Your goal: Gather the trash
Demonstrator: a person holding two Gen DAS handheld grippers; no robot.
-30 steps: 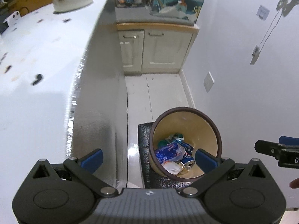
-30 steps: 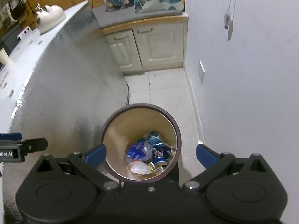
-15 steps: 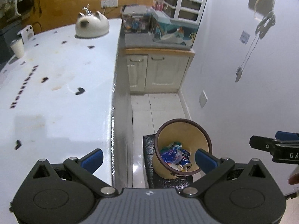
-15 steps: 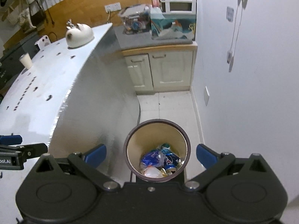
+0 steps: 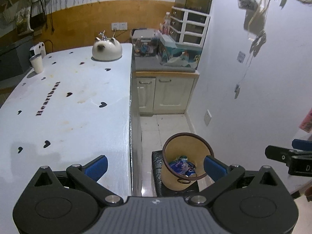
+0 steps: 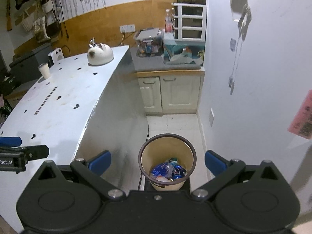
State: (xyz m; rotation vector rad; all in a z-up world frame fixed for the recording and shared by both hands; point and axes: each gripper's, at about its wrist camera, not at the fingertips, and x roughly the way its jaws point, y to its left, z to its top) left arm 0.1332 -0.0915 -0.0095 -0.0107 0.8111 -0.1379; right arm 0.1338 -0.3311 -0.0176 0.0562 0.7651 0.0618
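A tan trash bin (image 5: 176, 181) with a dark rim (image 6: 167, 135) stands on a black mat on the floor, beside the table's side. It holds blue wrappers, a crushed can and white scraps (image 6: 168, 172). My left gripper (image 5: 155, 165) is open and empty, high above the table edge and the bin. My right gripper (image 6: 158, 161) is open and empty, high above the bin. Each gripper's tip shows at the edge of the other's view.
A white table (image 5: 68, 107) with heart marks bears a cat-shaped white pot (image 5: 106, 50) and a paper cup (image 5: 36, 64) at its far end. A cream cabinet (image 6: 169, 95) with clutter stands behind the bin. A white wall (image 6: 253, 97) runs along the right.
Both grippers have risen well up from the bin, which looks smaller and lower now. More of the table top and room has come into view. Both stay open.
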